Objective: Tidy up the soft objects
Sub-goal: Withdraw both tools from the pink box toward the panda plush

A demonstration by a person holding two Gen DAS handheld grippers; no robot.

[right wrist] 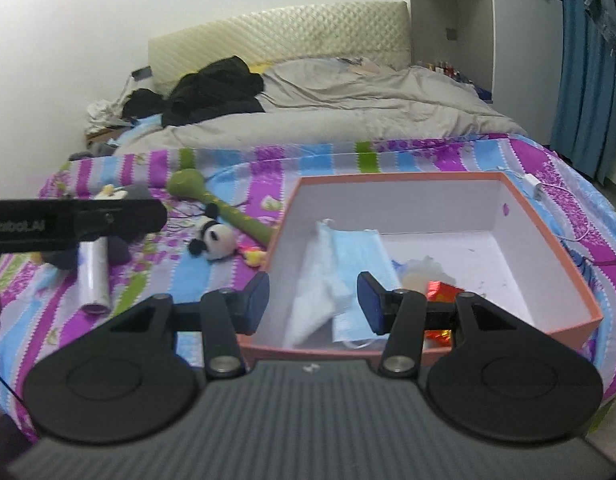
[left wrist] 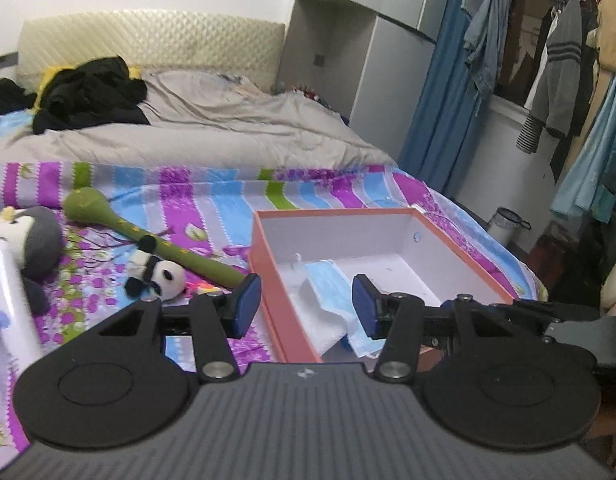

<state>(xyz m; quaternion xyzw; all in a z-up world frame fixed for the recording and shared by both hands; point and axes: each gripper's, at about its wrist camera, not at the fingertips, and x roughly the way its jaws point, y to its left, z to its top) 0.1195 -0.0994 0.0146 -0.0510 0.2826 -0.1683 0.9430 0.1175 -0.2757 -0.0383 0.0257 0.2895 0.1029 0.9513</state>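
so my left gripper [left wrist: 306, 306] and right gripper [right wrist: 313, 303] both parted, empty; panda plush [left wrist: 158, 276] lower left of frame, nearer left.

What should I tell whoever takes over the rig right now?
Left gripper: open, empty. Right gripper: open, empty.
In the orange cardboard box: blue face mask, white tissue, red foil wrapper.
Left on the striped bedsheet: small panda plush, grey penguin plush, green stick-shaped plush, shiny white roll.
Next, probably: box the plush toys.
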